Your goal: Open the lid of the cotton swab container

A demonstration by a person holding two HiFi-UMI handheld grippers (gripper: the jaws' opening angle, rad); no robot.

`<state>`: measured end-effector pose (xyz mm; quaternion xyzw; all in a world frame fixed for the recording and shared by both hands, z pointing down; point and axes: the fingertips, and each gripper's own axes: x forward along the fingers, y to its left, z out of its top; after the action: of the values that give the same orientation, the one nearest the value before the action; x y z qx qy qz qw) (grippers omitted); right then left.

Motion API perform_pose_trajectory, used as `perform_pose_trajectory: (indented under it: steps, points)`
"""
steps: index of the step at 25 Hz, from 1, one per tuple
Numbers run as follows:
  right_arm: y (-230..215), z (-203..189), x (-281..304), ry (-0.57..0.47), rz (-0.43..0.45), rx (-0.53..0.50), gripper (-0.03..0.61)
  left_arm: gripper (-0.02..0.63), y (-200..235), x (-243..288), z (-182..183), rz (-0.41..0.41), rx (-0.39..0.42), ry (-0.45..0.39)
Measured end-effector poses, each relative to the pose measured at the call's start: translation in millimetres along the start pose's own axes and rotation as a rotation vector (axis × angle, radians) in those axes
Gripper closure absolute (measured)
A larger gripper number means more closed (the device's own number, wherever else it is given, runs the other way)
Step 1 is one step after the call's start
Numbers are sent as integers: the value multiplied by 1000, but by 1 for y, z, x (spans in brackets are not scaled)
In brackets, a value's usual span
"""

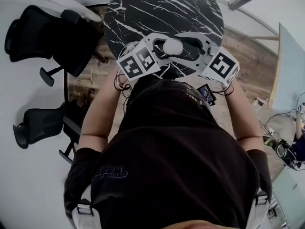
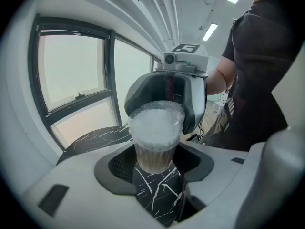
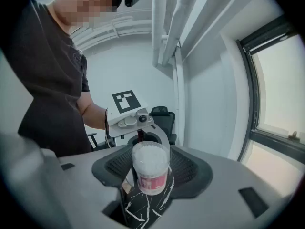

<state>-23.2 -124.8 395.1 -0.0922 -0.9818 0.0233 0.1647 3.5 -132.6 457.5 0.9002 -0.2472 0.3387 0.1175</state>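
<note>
Left gripper [image 2: 156, 162]: its jaws stand partly apart and are closed on the clear plastic cylindrical cotton swab container [image 2: 155, 132]. The dark pads [image 2: 121, 168] lie against the two sides of its lower body.
Right gripper [image 3: 151, 168]: it faces the left gripper, and its jaws are also partly apart and clamped on the same container from the opposite side. The ribbed dark pads [image 3: 118, 164] meet the clear wall on both sides, above the pink label band [image 3: 150, 182].
Container: it stands roughly upright between both pairs of jaws at once, in the middle of each gap. It is packed with white swab heads that show through the top.
Lid: the clear round lid [image 2: 156, 120] is in place on the container. It rises above the left jaws and sits just in front of the right gripper's grey jaw shells.
Marker cubes: the black-and-white square-patterned cube [image 1: 138, 61] of the left gripper and that of the right [image 1: 221, 66] sit on the outer ends, away from the jaws, with the container between them.
Bench: the round black bench veined with white [image 1: 162, 8] shows through the gap under each pair of jaws, directly below the container. No view settles whether the base rests on it.
Person: a black short-sleeved shirt [image 1: 176, 166] is behind both grippers, with a bare forearm leading to each.
</note>
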Motion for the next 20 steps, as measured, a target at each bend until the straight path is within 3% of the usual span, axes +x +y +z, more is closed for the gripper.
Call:
perform_pose_trajectory:
  steps: [11,20]
  points:
    - [-1,-8,-4,102,141,188,324,367,-12,6,-6,-51,3,11]
    - [-17,16,-12,9,82,164,321,365,-10,8,-4,-45,7,1]
